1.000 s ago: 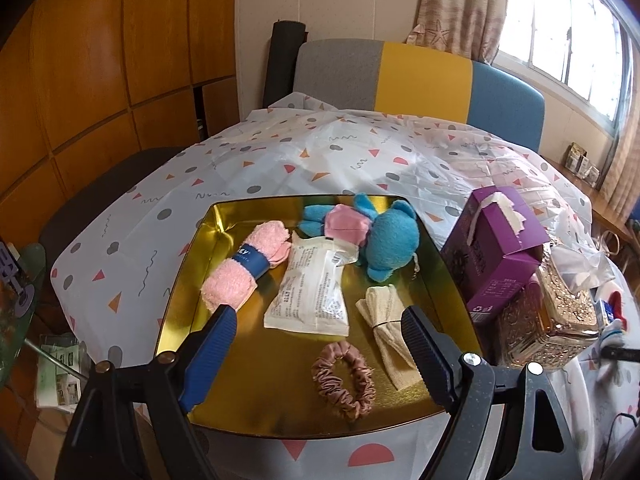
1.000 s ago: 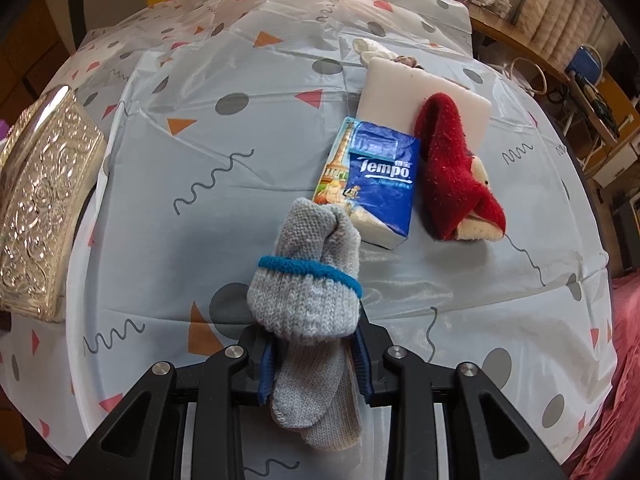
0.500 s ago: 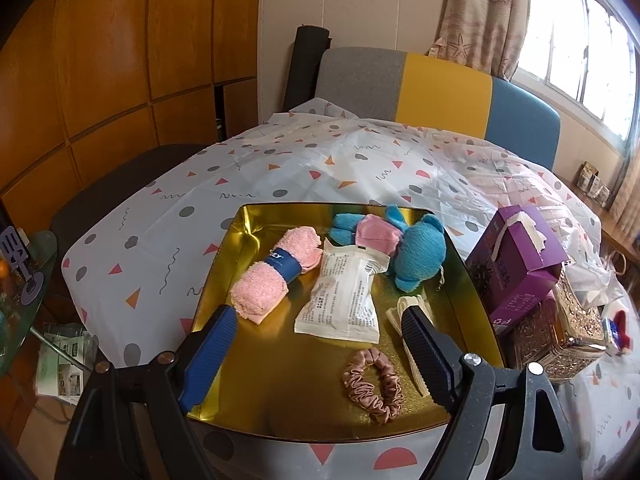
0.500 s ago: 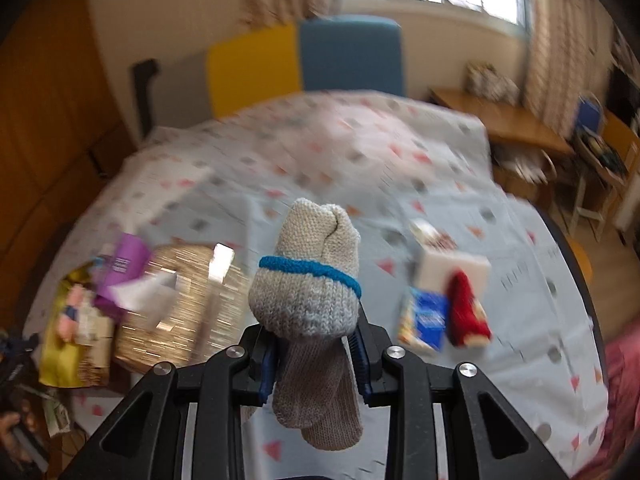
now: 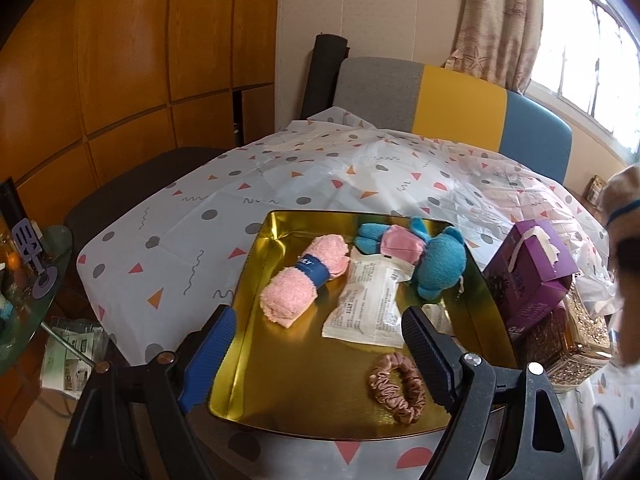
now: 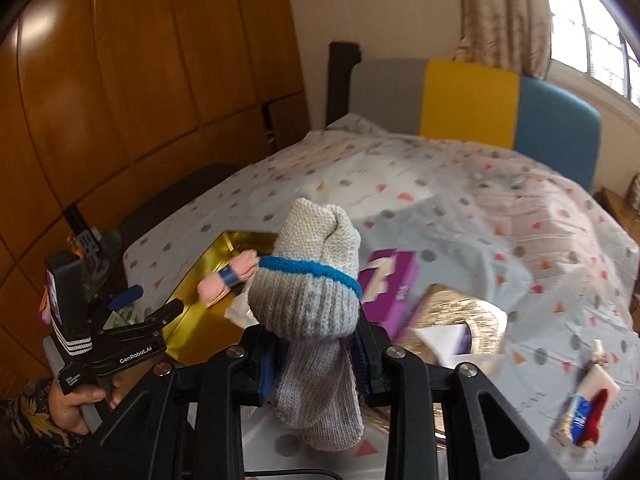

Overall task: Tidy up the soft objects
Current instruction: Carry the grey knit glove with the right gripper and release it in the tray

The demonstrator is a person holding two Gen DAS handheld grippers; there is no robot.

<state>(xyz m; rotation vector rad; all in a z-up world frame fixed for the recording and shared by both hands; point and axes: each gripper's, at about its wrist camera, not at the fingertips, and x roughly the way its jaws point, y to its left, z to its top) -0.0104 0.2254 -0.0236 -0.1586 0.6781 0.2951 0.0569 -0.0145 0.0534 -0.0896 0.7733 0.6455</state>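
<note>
My right gripper is shut on a rolled grey knitted sock pair with a blue band, held in the air above the table. The gold tray holds a pink rolled towel, a blue and pink plush toy, a white packet and a pink scrunchie. My left gripper hovers open over the tray's near edge with nothing between its fingers. It also appears in the right wrist view, as the left gripper held by a hand. The sock's edge shows at the far right.
A purple tissue box and an ornate gold box stand right of the tray. A Tempo tissue pack and red sock lie far right on the patterned tablecloth. A colour-block chair stands behind; a glass side table at left.
My right gripper rose off the table with the grey socks and swung left toward the tray, so the red sock and tissue pack fell away to the right. The left gripper drifted slightly.
</note>
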